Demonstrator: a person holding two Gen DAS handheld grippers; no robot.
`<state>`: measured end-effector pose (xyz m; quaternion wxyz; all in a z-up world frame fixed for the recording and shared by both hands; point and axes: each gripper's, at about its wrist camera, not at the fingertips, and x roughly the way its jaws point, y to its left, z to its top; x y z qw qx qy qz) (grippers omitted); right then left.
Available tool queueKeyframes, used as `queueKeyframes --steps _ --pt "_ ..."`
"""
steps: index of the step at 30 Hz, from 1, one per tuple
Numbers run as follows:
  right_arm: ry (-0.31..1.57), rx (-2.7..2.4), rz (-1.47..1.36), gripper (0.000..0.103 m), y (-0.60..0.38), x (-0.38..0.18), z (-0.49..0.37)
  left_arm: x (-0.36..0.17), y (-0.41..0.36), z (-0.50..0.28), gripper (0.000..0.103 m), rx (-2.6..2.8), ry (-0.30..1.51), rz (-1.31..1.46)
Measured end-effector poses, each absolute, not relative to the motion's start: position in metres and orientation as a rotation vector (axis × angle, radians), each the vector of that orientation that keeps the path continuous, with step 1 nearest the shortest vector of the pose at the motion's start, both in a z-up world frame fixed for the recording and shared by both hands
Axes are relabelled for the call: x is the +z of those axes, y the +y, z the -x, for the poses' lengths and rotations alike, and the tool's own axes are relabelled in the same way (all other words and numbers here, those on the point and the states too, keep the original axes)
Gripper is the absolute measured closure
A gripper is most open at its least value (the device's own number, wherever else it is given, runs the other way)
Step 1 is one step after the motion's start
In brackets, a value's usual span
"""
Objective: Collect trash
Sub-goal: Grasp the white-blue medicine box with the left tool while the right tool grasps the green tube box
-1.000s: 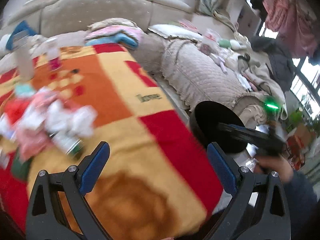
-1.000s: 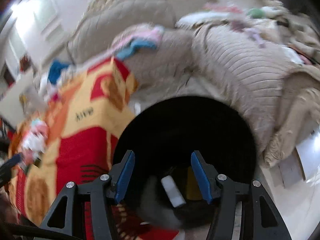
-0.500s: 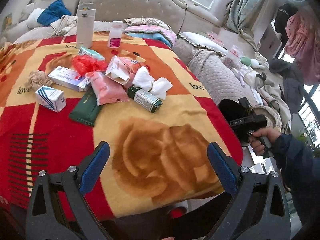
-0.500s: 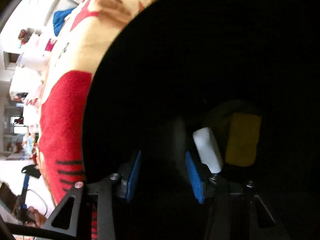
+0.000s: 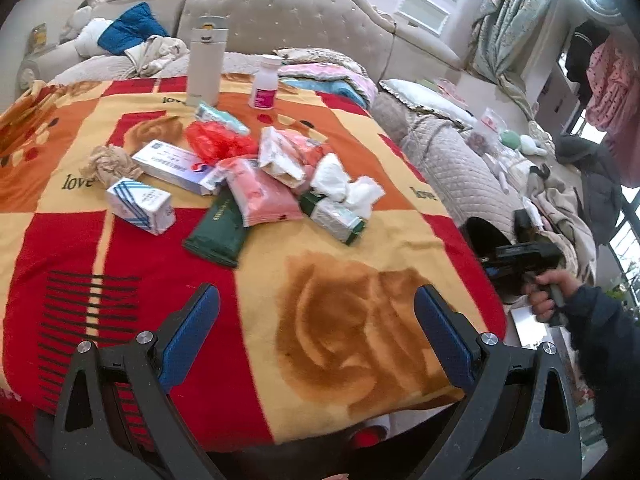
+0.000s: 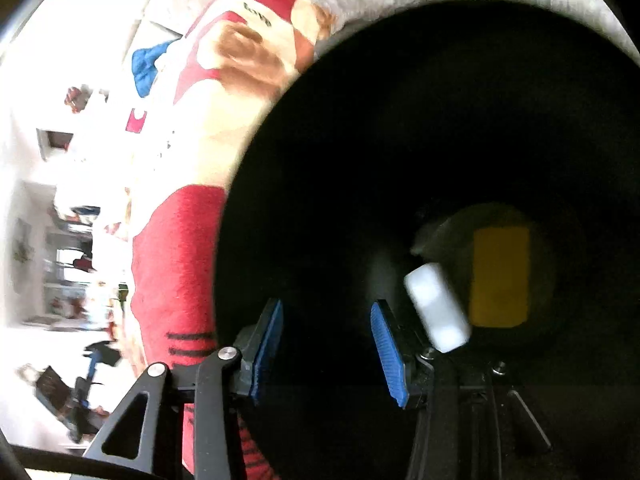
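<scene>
Up ahead, the heap of crumpled wrappers and small boxes point(image 5: 256, 184) lay nearest the empty, wide-apart left gripper point(image 5: 316, 336); the right gripper point(image 6: 326, 344), part-open and empty, pointed into the round black bin point(image 6: 440, 92).

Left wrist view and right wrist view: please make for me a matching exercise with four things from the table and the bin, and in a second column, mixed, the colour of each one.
Things:
1. flat pouch
2. crumpled plastic bag
3. tall flask
4. flat packet in the black bin

Colours:
a. yellow
b. dark green
c. off-white
d. red

Pairs: 1-b, 2-d, 3-c, 4-a
</scene>
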<state>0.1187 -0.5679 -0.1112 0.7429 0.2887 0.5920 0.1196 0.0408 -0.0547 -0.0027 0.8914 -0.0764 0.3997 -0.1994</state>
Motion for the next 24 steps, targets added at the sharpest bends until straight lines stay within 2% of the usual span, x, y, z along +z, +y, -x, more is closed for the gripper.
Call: queueKeyframes --steps 7,8,9,10,14,15,16,18,24 --pt "1.099 0.214 -0.263 0.056 -0.503 -0.011 -0.095 -0.023 -0.014 -0.047 0.005 -0.309 0.827 0.198" --pt "1.058 0.235 -0.225 0.05 -0.49 -0.002 -0.092 -0.026 -0.008 -0.048 0.005 -0.294 0.83 0.201" --pt "1.001 0.269 -0.184 0.03 -0.467 0.009 -0.086 -0.03 0.001 -0.05 0.005 -0.271 0.836 0.213" --pt "0.944 0.307 -0.14 0.019 -0.439 0.016 -0.081 -0.032 0.008 -0.052 0.005 -0.256 0.838 0.225" --pt "0.828 0.427 -0.071 0.019 -0.351 0.011 -0.079 -0.039 0.028 -0.055 0.005 -0.215 0.846 0.253" --pt "0.836 0.453 -0.073 0.023 -0.333 0.003 -0.086 -0.038 0.032 -0.055 0.005 -0.207 0.84 0.25" --pt "0.854 0.484 -0.064 0.033 -0.313 -0.011 -0.093 -0.038 0.036 -0.056 0.005 -0.198 0.833 0.239" --pt "0.899 0.502 -0.03 0.047 -0.291 -0.033 -0.105 -0.038 0.041 -0.058 0.005 -0.179 0.829 0.225" --pt "0.914 0.477 0.029 0.048 -0.259 -0.052 -0.144 -0.042 0.068 -0.071 0.005 -0.135 0.827 0.224"
